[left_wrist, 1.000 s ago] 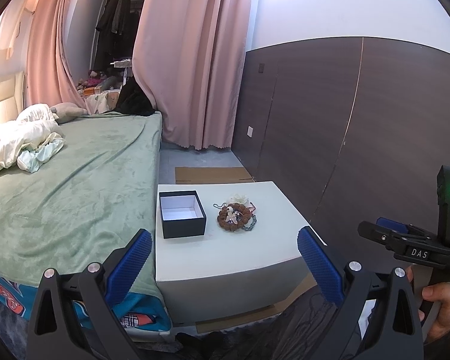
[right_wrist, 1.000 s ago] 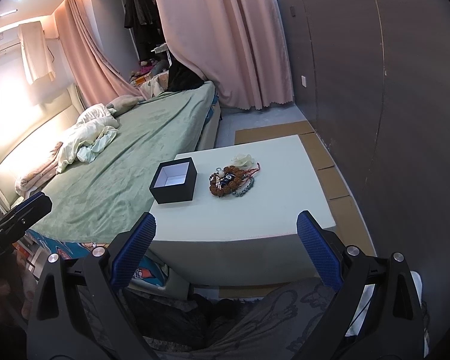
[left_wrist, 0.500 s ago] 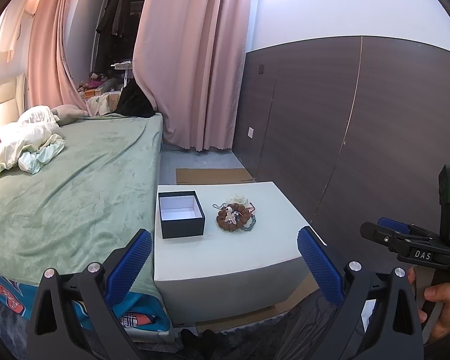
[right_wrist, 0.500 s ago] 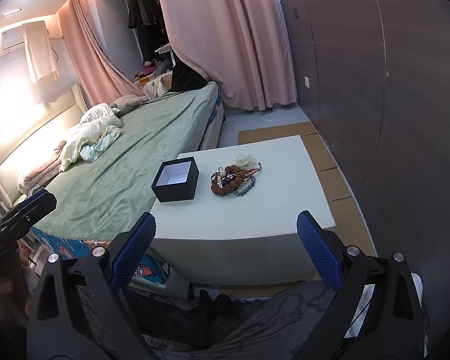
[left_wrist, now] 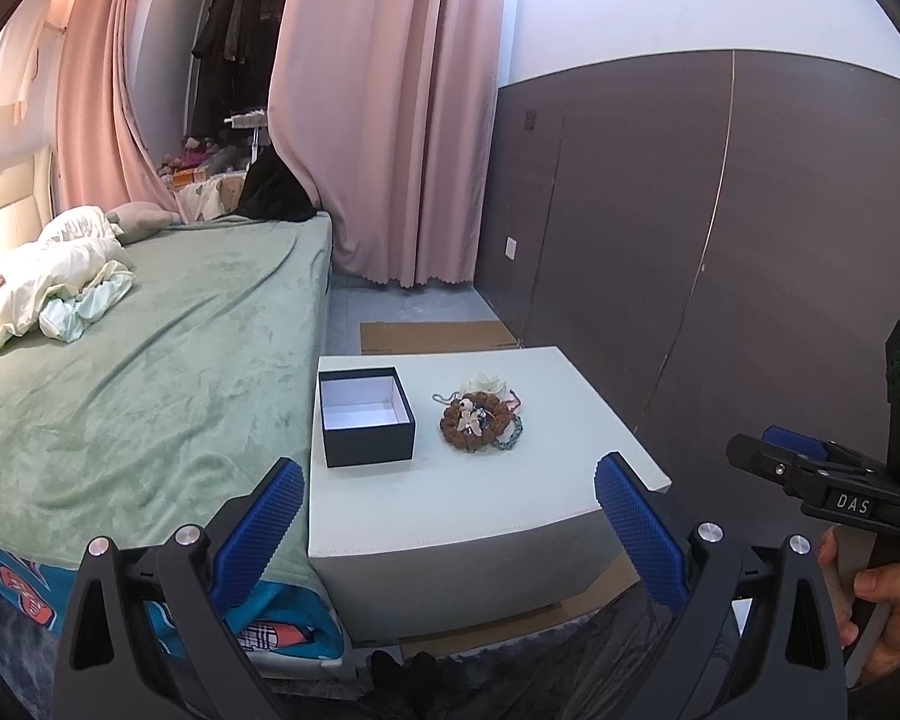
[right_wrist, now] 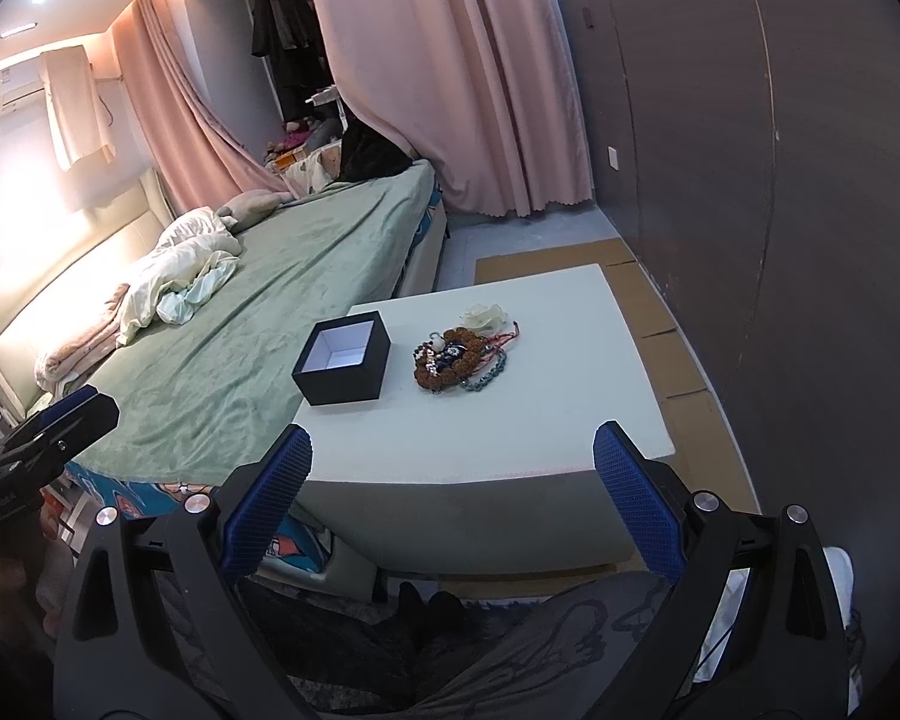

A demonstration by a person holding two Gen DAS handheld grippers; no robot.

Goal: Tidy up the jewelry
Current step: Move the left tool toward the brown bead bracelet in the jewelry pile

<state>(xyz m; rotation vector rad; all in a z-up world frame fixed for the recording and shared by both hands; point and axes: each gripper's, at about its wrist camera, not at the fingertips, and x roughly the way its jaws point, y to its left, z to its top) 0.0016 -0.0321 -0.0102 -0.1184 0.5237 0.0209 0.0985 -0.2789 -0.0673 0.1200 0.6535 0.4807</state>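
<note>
In the left wrist view, the left gripper sits at the bottom of the frame with its two blue-padded fingers spread wide and nothing between them; beyond it stands a low white square table; on the tabletop, at about 11 o'clock from the table's middle, rests an open black square box with a white lining, lidless and showing a bare white floor; just to the box's 3 o'clock, apart from it, lies the pile of jewelry, a brown beaded bracelet ring tangled with pale charms and a grey-green chain, and a small cream fabric flower touches the pile at its 12 o'clock; a bed under a green blanket runs along the table's 9 o'clock side; pink curtains hang at 12 o'clock; a dark wood-panelled wall fills the 3 o'clock side; at 4 o'clock the right gripper appears side-on, gripped by a bare hand; its finger spread cannot be read from this angle.

In the right wrist view, the right gripper shows its blue pads parted wide and holding nothing, short of the table's near edge; the black box stands at 10 o'clock on the tabletop; the jewelry pile lies at the box's 3 o'clock, near the table's middle, with the flower at the far side; the green bed stretches toward 10 o'clock; the left gripper pokes in at 9 o'clock, too dark to read.
</note>
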